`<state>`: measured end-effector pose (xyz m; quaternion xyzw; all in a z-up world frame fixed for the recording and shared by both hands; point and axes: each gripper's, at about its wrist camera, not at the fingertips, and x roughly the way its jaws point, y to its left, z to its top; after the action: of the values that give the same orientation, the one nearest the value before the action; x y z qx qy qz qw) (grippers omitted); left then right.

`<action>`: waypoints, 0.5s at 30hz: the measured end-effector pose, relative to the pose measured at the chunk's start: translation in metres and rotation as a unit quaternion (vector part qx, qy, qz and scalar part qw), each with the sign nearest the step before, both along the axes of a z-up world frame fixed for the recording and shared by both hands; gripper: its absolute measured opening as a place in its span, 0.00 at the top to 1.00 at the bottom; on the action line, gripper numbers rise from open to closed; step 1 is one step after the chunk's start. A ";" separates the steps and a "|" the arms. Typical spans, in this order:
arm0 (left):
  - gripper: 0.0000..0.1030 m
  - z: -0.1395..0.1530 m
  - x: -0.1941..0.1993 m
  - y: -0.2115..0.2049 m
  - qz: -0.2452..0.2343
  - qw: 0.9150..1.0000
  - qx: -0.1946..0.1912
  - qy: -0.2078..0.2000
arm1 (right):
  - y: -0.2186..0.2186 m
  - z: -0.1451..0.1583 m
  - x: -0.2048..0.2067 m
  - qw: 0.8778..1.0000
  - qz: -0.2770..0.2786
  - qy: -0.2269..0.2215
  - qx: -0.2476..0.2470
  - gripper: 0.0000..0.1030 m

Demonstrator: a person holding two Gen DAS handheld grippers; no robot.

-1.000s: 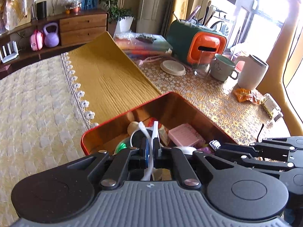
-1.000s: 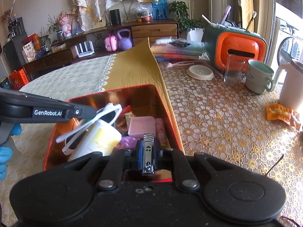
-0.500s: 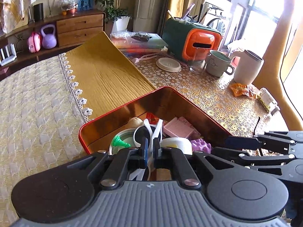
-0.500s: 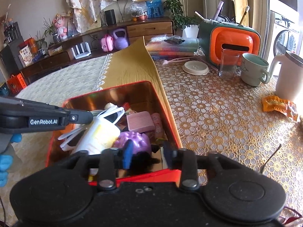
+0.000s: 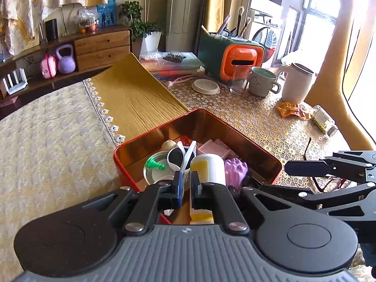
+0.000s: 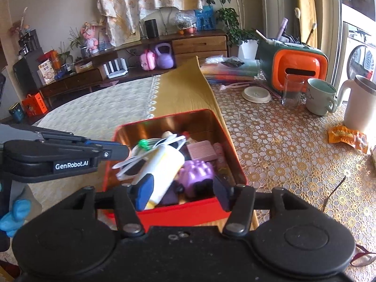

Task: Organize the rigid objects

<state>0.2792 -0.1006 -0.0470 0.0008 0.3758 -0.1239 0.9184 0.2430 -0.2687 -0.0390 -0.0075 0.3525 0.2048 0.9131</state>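
Observation:
A red tin box (image 5: 131, 145) (image 6: 178, 211) sits on the table, filled with small things: white sunglasses (image 5: 178, 155) (image 6: 150, 155), a white and yellow tube (image 5: 206, 166) (image 6: 162, 169), a purple toy (image 5: 236, 169) (image 6: 195, 174), a pink block (image 5: 215, 150) (image 6: 202, 151) and a green pawn (image 5: 154, 164). My left gripper (image 5: 186, 183) is just open, its fingers a small gap apart, above the near part of the box, empty, with the sunglasses' arm lying just ahead. My right gripper (image 6: 181, 192) is open and empty above the near rim.
At the back right stand an orange and green tissue box (image 5: 235, 58), a glass (image 6: 291, 89), a green mug (image 6: 322, 96), a white jug (image 6: 362, 103) and a snack packet (image 6: 347, 137). A yellow runner (image 5: 131, 96) lies behind the box. Spectacles (image 6: 333, 195) lie at right.
My right gripper has opened and let go of the nail clipper into the box, then drawn back. My left gripper has let go of the sunglasses and pulled back and up.

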 end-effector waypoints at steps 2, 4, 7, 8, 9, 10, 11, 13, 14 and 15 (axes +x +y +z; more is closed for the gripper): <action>0.94 0.003 -0.008 0.002 0.001 1.000 0.001 -0.003 | 0.001 0.005 -0.008 1.000 0.004 -0.004 0.000 0.42; 0.93 0.005 -0.016 0.003 0.005 1.000 0.003 -0.011 | 0.002 0.009 -0.015 1.000 0.008 -0.009 0.000 0.40; 0.89 0.009 -0.029 0.006 0.012 1.000 0.003 -0.019 | 0.002 0.016 -0.027 1.000 0.015 -0.020 -0.002 0.38; 0.83 0.010 -0.033 0.007 0.014 1.000 0.003 -0.021 | 0.002 0.018 -0.031 1.000 0.016 -0.023 -0.002 0.37; 0.73 0.012 -0.037 0.008 0.016 1.000 0.001 -0.024 | 0.001 0.020 -0.035 0.999 0.018 -0.027 -0.001 0.35; 0.67 0.013 -0.041 0.009 0.017 0.999 0.000 -0.028 | 0.000 0.023 -0.039 0.999 0.018 -0.031 0.000 0.33; 0.49 0.015 -0.046 0.010 0.017 0.999 0.000 -0.032 | -0.001 0.025 -0.041 0.999 0.018 -0.035 0.000 0.32; 0.35 0.019 -0.056 0.011 0.019 0.999 -0.003 -0.046 | -0.003 0.029 -0.047 0.999 0.017 -0.043 0.001 0.30; 0.34 0.021 -0.060 0.010 0.020 0.998 -0.001 -0.053 | -0.004 0.030 -0.049 0.999 0.017 -0.046 0.002 0.28; 0.34 0.023 -0.063 0.010 0.021 0.998 0.000 -0.056 | -0.006 0.031 -0.051 0.999 0.017 -0.048 0.004 0.27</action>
<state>0.2160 -0.0902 -0.0242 0.0003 0.3235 -0.1040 0.9405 0.1921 -0.2744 -0.0078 -0.0198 0.3077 0.2206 0.9253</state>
